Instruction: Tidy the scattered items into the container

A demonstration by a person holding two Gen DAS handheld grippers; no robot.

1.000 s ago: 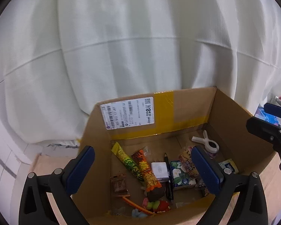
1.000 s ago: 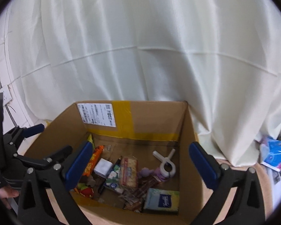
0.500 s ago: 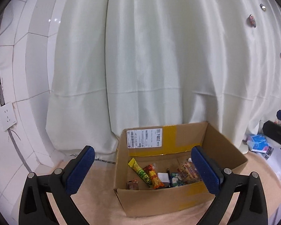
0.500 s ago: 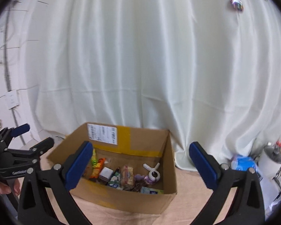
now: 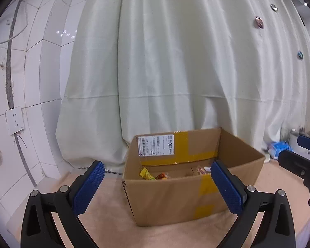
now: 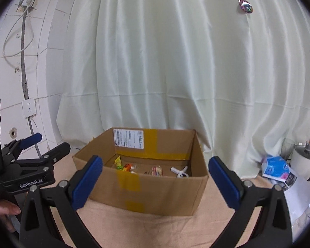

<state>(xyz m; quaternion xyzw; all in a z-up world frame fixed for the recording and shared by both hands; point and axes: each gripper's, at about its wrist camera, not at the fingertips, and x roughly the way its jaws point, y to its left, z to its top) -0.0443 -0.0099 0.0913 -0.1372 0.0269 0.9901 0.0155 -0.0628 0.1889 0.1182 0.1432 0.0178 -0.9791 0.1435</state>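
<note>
An open cardboard box [image 5: 175, 198] with yellow tape and a white label stands on a tan cloth; it also shows in the right wrist view [image 6: 167, 194]. Inside lie snack packets [image 5: 153, 175] and a white clip [image 6: 180, 171], with packets [image 6: 126, 166] at the left. My left gripper [image 5: 158, 188] is open and empty, held back in front of the box. My right gripper [image 6: 155, 183] is open and empty, also in front of the box. The left gripper shows at the left edge of the right wrist view [image 6: 31, 165].
A white curtain [image 5: 175, 72] hangs behind the box. A tiled wall with a socket [image 5: 14, 119] is at the left. A blue tissue pack [image 6: 276, 166] and a white kettle [image 6: 304, 161] stand at the right, beside papers.
Both grippers have pulled back and down from above the box; the box now looks smaller and is seen from the front. Both stay open and empty.
</note>
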